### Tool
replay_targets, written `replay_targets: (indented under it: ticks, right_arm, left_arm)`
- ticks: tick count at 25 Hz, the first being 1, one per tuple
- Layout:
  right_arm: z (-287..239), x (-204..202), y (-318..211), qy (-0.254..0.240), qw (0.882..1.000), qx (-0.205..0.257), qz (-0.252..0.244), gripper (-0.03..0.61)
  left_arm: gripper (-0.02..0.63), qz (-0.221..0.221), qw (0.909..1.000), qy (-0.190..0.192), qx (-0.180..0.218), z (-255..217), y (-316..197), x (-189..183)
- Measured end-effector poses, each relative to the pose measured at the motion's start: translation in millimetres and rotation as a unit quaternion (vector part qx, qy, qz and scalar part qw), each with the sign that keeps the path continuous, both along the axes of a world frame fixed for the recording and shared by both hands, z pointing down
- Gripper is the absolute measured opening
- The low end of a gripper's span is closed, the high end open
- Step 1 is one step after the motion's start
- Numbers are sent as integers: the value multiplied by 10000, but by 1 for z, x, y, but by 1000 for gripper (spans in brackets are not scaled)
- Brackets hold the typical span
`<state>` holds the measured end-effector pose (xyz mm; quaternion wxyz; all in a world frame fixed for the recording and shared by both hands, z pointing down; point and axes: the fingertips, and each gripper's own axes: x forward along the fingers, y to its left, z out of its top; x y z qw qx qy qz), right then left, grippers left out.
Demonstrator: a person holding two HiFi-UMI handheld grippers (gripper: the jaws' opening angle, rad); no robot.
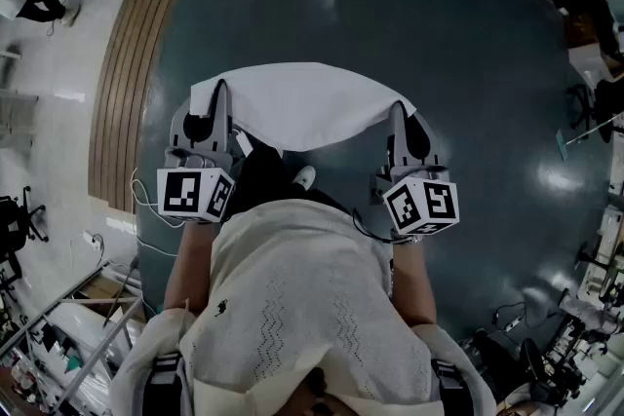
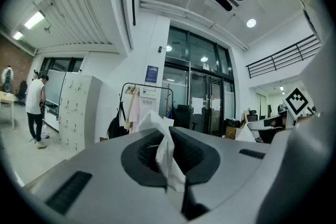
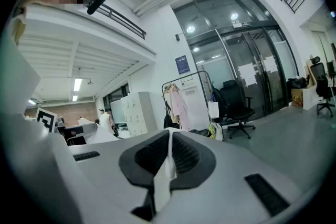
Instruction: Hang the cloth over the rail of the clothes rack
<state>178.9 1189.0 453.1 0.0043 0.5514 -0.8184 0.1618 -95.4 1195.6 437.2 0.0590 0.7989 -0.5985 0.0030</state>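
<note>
At the frame centre, the left gripper [image 1: 220, 104] and right gripper [image 1: 398, 119] each clamp a corner of the white fabric cloth [image 1: 297, 102], stretched between them.

White lockers [image 2: 76, 110], standing person [image 2: 35, 105], glass doors [image 2: 202, 97], black office chair [image 3: 236, 105], wooden floor strip [image 1: 127, 83]

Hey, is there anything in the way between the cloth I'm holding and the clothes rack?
Nothing visible does. The cloth is stretched between the left gripper and right gripper, both shut on it. Ahead, only open floor lies before the clothes rack; an office chair stands beside it, not in front.
</note>
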Motion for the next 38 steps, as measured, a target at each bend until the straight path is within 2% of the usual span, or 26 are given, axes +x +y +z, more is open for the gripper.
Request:
replay_targets:
  ticks: [4, 8, 12, 17, 22, 25, 32, 38]
  right_arm:
    - [-3, -15, -27, 12, 9999, 138, 43, 20]
    - [2, -29, -56, -96, 9997, 72, 211, 21]
    - [5, -41, -118, -16, 9993, -13, 366, 20]
    - [1, -80, -207, 35, 9983, -96, 576, 21]
    - [-8, -113, -270, -91, 9966, -110, 815, 21]
    - [0, -132, -299, -117, 9963, -218, 820, 20]
    - [8, -134, -382, -66, 9956, -320, 883, 21]
    - [30, -116, -485, -122, 9968, -407, 673, 21]
  left_arm:
    - [21, 8, 9998, 106, 137, 1, -36, -20]
    - [21, 22, 9997, 194, 119, 11, -74, -37]
    - [21, 130, 9997, 219, 1, 17, -140, -53]
    - [21, 283, 9990, 347, -16, 16, -236, -94]
    - [21, 575, 9977, 354, 115, 4, -313, -127]
    - [21, 681, 9972, 317, -12, 7, -349, -144]
    - [21, 648, 9968, 419, -218, 22, -428, -155]
    - [21, 525, 9983, 119, -244, 26, -520, -138]
